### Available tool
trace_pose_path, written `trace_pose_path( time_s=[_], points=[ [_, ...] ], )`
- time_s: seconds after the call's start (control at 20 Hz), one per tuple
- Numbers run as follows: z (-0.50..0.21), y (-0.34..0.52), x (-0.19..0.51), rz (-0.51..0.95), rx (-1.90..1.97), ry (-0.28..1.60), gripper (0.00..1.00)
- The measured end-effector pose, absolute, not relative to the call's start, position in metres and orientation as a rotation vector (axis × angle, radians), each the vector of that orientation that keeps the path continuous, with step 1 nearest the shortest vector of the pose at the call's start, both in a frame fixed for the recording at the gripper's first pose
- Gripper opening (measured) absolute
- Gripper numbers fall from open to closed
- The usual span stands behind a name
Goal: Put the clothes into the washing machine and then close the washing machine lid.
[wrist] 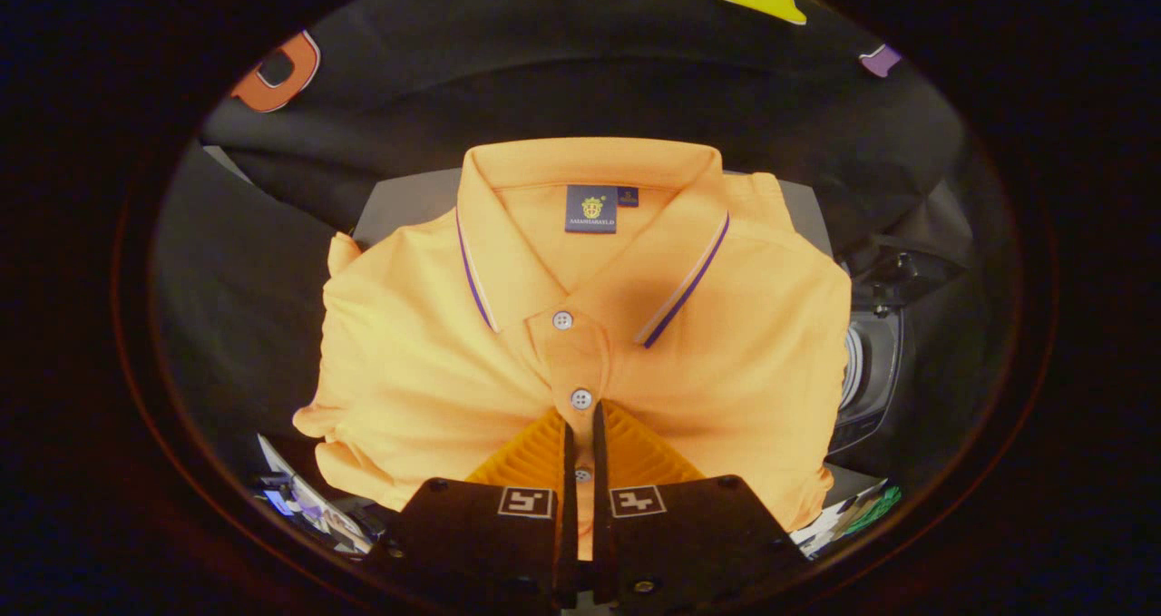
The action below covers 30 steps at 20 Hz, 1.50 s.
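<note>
grip: the gripper [580,435] has its fingers pressed nearly together on the button placket of the orange polo shirt [580,326], just below the second button, so it's pinching a thin ridge of fabric and nothing more

shirt: folded neat, collar away from the fingers, lying on a grey surface [408,203] and covering most of it, with the sleeve folds hanging past the left and right edges

washer: the dark rounded thing with a shiny ring [866,366] off the right edge of the surface is probably the washing machine, hard to be sure

risk 1: a pinch that small on one layer could slip out once the shirt's weight comes on it, and the placket fabric looks smooth

risk 2: lifting from the middle would likely let the fold fall open, so trailing sleeves or hem could snag the surface edge or hang outside the drum when the lid shuts

hidden: the shirt's lower hem sits behind the gripper body, the machine's opening and lid can't be made out, and the colourful bits [299,498] near the lower corners are too blurry to name
</note>
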<state>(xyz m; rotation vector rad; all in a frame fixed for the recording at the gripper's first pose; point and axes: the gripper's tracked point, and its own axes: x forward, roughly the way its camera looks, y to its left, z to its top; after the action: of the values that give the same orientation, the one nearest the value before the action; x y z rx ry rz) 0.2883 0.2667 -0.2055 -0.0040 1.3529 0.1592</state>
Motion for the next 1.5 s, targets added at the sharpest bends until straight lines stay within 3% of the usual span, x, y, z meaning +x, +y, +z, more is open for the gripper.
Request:
trace_pose_path(
  time_s=[0.85, 1.5],
  points=[
    [-0.145, 0.260, 0.287, 0.243, 0.092, 1.259, 0.09],
    [-0.075, 0.229, 0.290, 0.109, 0.220, 1.112, 0.09]
  ],
)
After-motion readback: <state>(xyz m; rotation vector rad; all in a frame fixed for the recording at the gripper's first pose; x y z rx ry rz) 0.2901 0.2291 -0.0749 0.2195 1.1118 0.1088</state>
